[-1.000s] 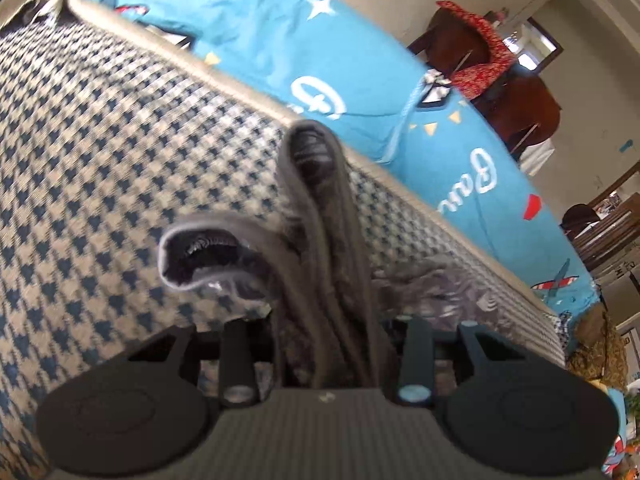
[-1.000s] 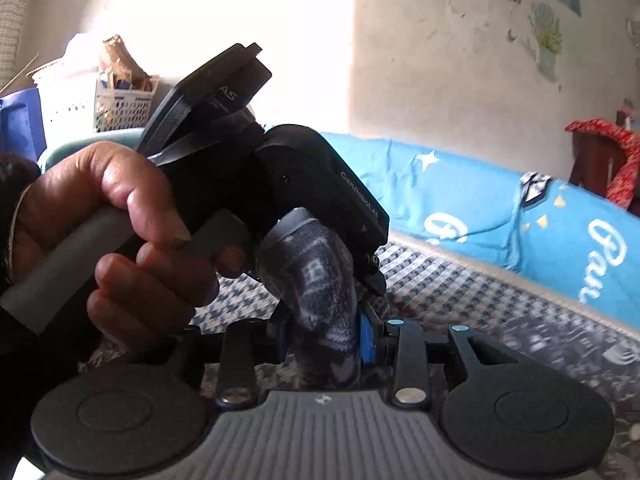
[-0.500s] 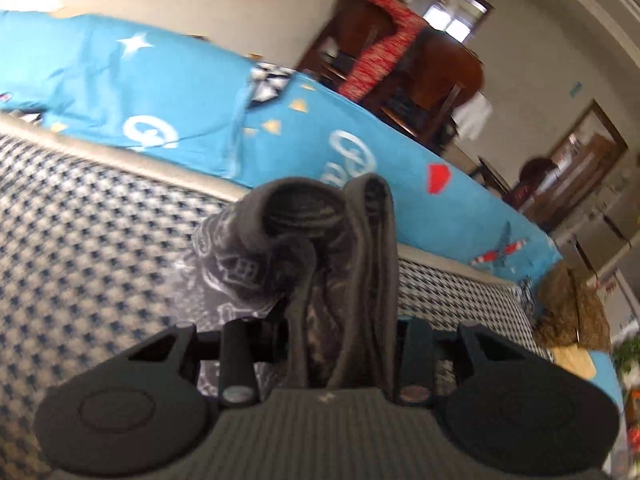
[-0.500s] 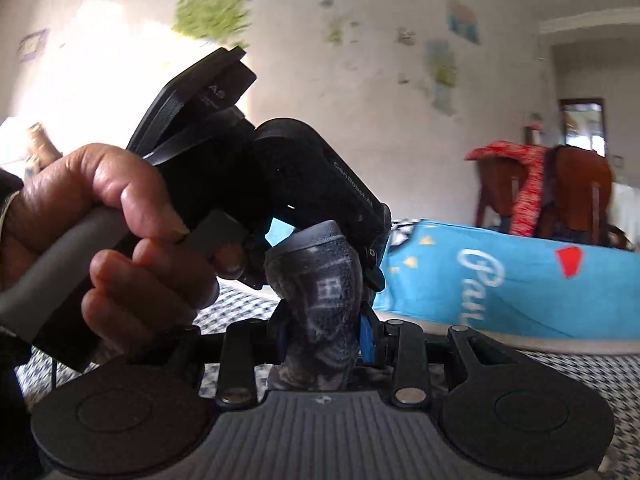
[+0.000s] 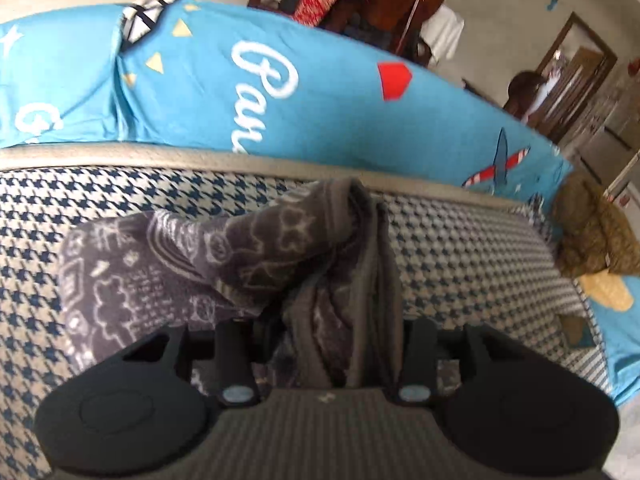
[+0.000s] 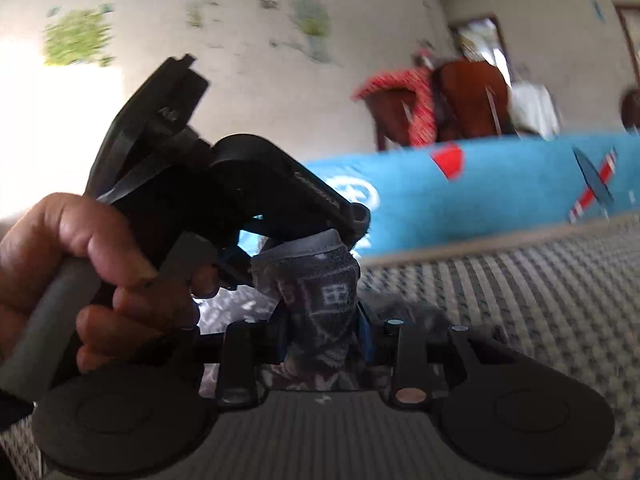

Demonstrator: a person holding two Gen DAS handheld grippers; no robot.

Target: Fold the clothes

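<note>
Softly: my grey patterned garment (image 5: pixel 192 264) is limp, light; I'd take its hem.
Left gripper (image 5: pixel 328 344): opening, cloth between.
Right gripper (image 6: pixel 320 336): clamped on a bunched fold.

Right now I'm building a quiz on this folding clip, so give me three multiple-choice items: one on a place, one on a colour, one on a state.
1. Where does the grey patterned garment lie?
A. on the houndstooth surface
B. on a wooden chair
C. in a basket

2. What colour is the sheet with white lettering behind that surface?
A. red
B. bright blue
C. green

3. What is between the fingers of the right gripper?
A. nothing
B. a fold of the grey patterned garment
C. a corner of the blue sheet

Answers:
1 A: the left wrist view shows the cloth spread on the checked surface.
2 B: the sheet is bright blue with small red and yellow shapes.
3 B: the right wrist view shows the patterned cloth bunched between the blue pads.
</note>
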